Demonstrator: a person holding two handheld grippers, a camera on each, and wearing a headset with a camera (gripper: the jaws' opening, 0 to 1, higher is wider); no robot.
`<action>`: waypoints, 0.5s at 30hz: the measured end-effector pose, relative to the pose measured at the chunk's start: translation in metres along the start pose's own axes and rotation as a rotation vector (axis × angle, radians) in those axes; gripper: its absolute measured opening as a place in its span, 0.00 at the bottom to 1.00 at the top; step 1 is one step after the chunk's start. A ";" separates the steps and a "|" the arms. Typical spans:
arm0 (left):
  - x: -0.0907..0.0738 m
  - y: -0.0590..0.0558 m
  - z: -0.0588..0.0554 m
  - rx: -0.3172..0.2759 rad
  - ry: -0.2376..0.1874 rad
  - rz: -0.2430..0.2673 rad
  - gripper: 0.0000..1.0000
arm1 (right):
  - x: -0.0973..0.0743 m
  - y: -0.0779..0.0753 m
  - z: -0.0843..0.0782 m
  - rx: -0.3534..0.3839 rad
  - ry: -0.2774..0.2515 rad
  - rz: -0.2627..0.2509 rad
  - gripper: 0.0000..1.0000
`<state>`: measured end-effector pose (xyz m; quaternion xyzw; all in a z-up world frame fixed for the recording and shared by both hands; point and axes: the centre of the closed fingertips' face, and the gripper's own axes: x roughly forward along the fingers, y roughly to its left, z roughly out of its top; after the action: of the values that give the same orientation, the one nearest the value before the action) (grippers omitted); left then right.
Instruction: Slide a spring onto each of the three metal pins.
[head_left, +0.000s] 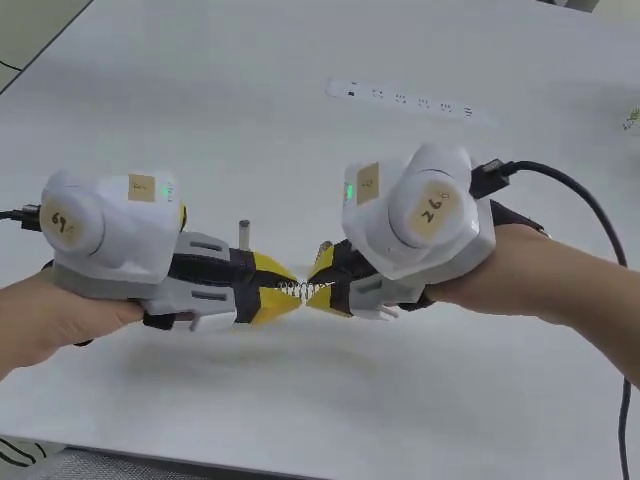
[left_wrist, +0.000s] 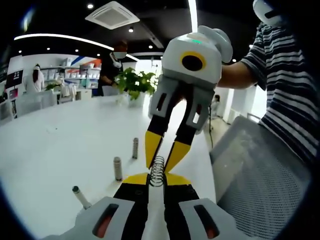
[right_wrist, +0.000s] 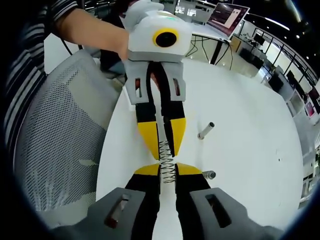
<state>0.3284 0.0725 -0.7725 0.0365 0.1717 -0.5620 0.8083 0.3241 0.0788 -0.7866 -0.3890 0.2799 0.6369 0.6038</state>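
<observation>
White workbench (head_left: 300, 100) lies beneath. Left gripper (head_left: 293, 301) and right gripper (head_left: 313, 290), tip to tip, each pinch the small coiled metal spring (head_left: 303, 291)

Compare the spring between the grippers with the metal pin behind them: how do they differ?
The spring is an open coil; the metal pin is a solid rod. The spring lies level, gripped at its ends by the left gripper and right gripper; the metal pin stands upright on the table. Both look like grey metal.
</observation>
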 end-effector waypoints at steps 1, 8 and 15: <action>0.000 0.000 0.000 -0.002 0.000 -0.002 0.02 | 0.000 0.000 0.000 0.000 0.000 0.000 0.08; 0.001 -0.003 0.000 0.001 0.007 -0.025 0.02 | 0.000 0.002 -0.001 0.001 -0.006 0.000 0.08; 0.002 -0.005 0.000 0.000 0.014 -0.041 0.02 | 0.001 0.004 -0.003 0.002 -0.013 0.001 0.08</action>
<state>0.3244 0.0689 -0.7728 0.0369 0.1780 -0.5782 0.7954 0.3206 0.0762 -0.7891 -0.3843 0.2767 0.6394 0.6057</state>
